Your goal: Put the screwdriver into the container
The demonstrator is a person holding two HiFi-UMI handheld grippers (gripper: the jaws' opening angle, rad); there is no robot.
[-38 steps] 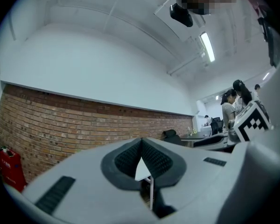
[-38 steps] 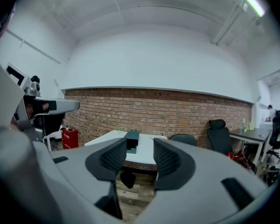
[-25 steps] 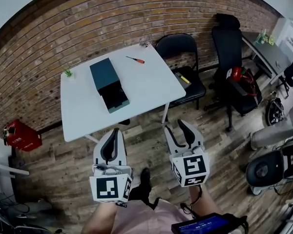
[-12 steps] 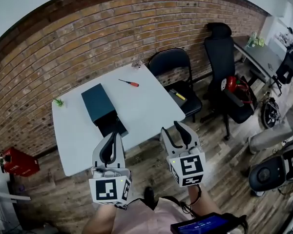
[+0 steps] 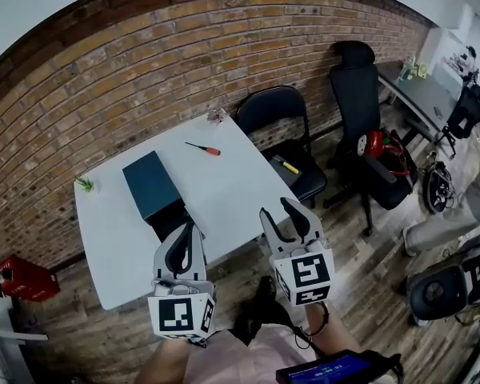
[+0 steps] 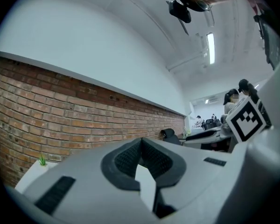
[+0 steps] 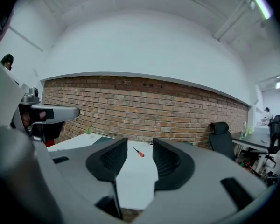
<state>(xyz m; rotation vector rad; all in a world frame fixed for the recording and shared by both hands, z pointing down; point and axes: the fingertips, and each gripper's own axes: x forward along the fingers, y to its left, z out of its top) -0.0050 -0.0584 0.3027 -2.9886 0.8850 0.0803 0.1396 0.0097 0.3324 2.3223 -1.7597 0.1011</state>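
We note the screwdriver (image 5: 202,148) lying flat on the white tabletop (image 5: 232,190), close to the far edge and toward the far right corner. It is small and slim, with an orange-red handle and a thin dark shaft. The handle points toward the right edge and the shaft toward the left.

The container (image 5: 150,184) is a dark teal rectangular box. It sits flat, left of the tabletop's middle, its long side running from the far edge toward the near edge at a slight slant. At its near end a darker drawer (image 5: 170,219) stands pulled out, partly hidden from us.

Screwdriver and container lie well apart; the screwdriver is outside the container.
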